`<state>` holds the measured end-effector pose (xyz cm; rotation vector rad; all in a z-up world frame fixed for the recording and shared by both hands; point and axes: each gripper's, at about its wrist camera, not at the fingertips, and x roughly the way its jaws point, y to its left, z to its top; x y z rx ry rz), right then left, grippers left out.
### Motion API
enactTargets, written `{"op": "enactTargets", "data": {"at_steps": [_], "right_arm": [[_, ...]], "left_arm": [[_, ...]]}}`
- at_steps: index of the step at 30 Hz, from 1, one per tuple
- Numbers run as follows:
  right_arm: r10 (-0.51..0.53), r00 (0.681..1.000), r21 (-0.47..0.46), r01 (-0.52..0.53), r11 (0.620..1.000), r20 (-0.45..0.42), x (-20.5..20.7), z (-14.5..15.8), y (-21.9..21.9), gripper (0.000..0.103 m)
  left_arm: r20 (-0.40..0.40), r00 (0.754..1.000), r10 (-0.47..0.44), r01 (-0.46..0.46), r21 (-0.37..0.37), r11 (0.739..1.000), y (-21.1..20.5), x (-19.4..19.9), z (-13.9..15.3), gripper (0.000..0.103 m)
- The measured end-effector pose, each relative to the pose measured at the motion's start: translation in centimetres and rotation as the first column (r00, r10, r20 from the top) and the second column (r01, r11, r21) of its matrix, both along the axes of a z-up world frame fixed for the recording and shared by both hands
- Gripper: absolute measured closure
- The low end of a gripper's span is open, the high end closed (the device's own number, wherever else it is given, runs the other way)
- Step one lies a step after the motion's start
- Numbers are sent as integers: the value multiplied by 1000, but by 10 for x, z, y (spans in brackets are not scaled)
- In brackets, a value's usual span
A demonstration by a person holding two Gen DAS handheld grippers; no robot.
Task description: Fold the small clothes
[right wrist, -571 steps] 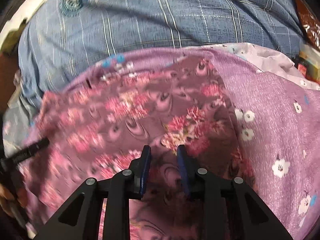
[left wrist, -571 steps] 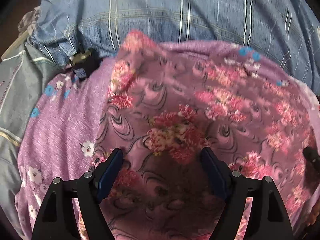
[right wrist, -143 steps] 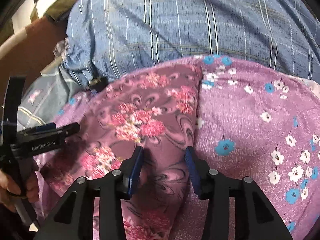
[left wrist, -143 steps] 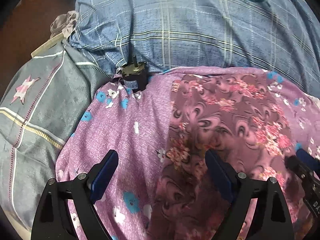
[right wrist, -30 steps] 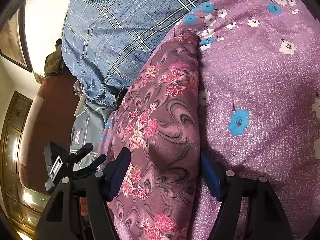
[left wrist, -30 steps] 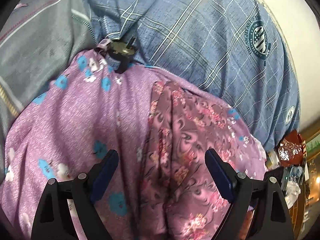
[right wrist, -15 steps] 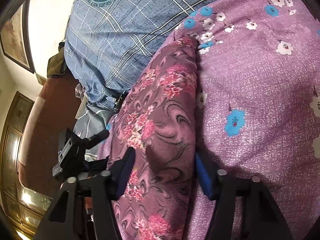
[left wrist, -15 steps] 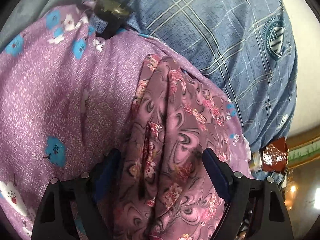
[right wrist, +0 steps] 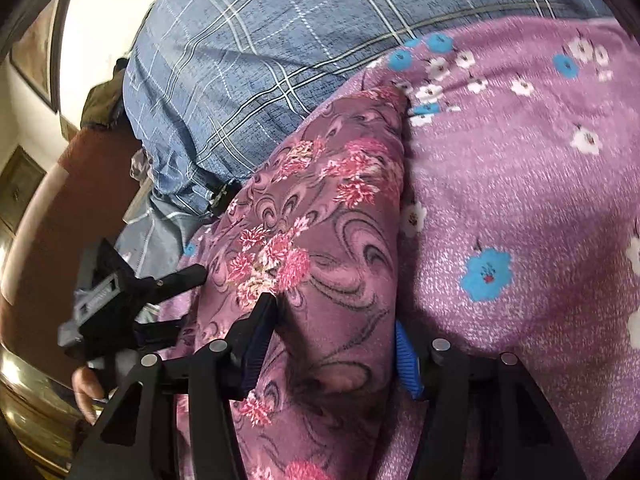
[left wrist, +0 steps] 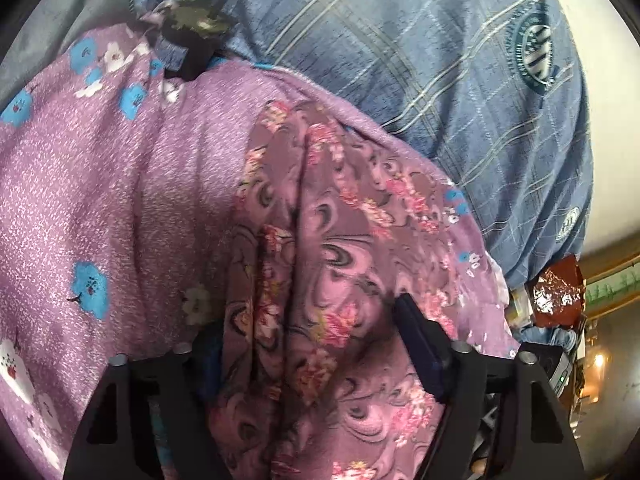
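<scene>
A mauve floral garment (left wrist: 340, 220) lies folded in a long strip on the purple flowered sheet (left wrist: 100, 200). My left gripper (left wrist: 308, 320) straddles its near end, jaws closing. The cloth is gathered into a ridge between the pads; the left finger is hidden under the edge. In the right wrist view the same garment (right wrist: 320, 208) fills my right gripper (right wrist: 332, 316). Both pads touch the fold while the jaws are opening slightly. The left gripper (right wrist: 176, 300) shows at the strip's left side, held by a hand (right wrist: 86, 392).
A blue plaid pillow (left wrist: 400, 60) lies just behind the garment. Grey cloth (left wrist: 60, 20) and a small dark object (left wrist: 192, 40) sit at the far left. A red-brown packet (left wrist: 556, 296) lies off the right edge. Brown wood (right wrist: 52, 208) borders the bed.
The left gripper came down and forward onto the garment and its jaws narrowed, bunching the cloth into a ridge. The right jaws also narrowed around the fold.
</scene>
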<state>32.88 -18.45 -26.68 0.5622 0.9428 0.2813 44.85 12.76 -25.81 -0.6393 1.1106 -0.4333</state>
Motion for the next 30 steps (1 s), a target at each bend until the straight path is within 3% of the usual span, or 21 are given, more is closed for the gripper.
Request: {"op": "enactTargets", "data": {"at_steps": [1, 3, 5, 9, 14, 20, 25, 27, 29, 30], "right_arm": [[6, 1000, -28, -6, 1000, 12, -1, 3, 2, 51], [14, 999, -86, -10, 996, 48, -4, 11, 7, 66], [16, 997, -113, -8, 994, 76, -6, 18, 9, 71], [17, 992, -162, 3, 987, 122, -11, 31, 15, 75], [4, 985, -170, 26, 985, 172, -17, 47, 12, 76], [11, 979, -192, 29, 981, 205, -26, 69, 7, 77], [-24, 991, -160, 45, 986, 131, -29, 59, -15, 77], [-44, 995, -129, 56, 990, 94, -28, 50, -26, 77], [-51, 997, -109, 57, 992, 59, -25, 42, -31, 77], [-52, 998, -103, 56, 993, 39, -23, 38, -32, 77]], "left_arm": [[20, 1000, -5, 4, 26, 1000, -1, -3, 4, 39], [48, 999, -14, 11, 69, 998, -4, -9, 10, 44], [81, 997, -17, 8, 102, 995, -7, -15, 17, 57], [150, 988, -37, 12, 163, 987, -13, -26, 34, 74], [195, 978, -74, 48, 138, 989, -14, -47, 54, 85], [257, 958, -124, 99, 108, 989, -30, -67, 79, 85], [137, 987, -81, 60, 154, 986, -29, -60, 55, 82], [92, 994, -59, 45, 147, 988, -27, -56, 47, 73], [81, 995, -53, 38, 171, 984, -31, -50, 48, 46], [78, 996, -42, 25, 202, 979, -31, -50, 47, 41]]}}
